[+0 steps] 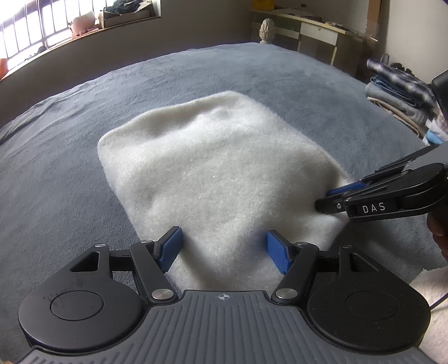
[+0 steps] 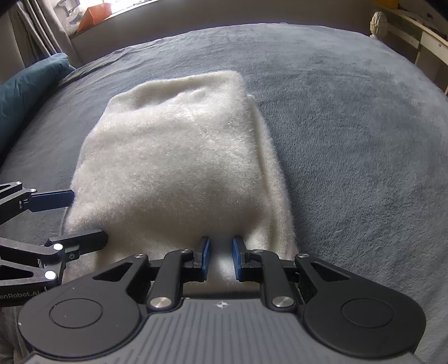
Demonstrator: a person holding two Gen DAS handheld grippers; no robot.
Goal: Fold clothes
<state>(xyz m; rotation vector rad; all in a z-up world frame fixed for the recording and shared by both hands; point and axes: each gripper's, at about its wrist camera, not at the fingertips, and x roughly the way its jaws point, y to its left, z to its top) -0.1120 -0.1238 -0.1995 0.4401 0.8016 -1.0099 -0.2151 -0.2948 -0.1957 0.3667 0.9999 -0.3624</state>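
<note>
A white fuzzy garment [image 1: 212,168] lies folded into a thick rectangle on the grey-blue bed cover [image 1: 56,173]. My left gripper [image 1: 224,235] is at the garment's near edge. It is open, its blue pads [image 1: 170,249] wide apart with a hump of the cloth between them. My right gripper [image 2: 221,240] is at the near right edge of the garment [image 2: 173,156]. Its pads [image 2: 205,257] stand close together and pinch a fold of it. From the left wrist view the right gripper [image 1: 322,198] bites into the garment's right side. In the right wrist view the left gripper [image 2: 89,217] straddles the near left corner.
A stack of folded clothes [image 1: 400,92] sits at the bed's right side. A teal pillow [image 2: 25,86] lies at the left edge. Beyond the bed are a bedpost finial [image 1: 266,30], a pale desk [image 1: 316,30] and a cluttered window sill [image 1: 84,25].
</note>
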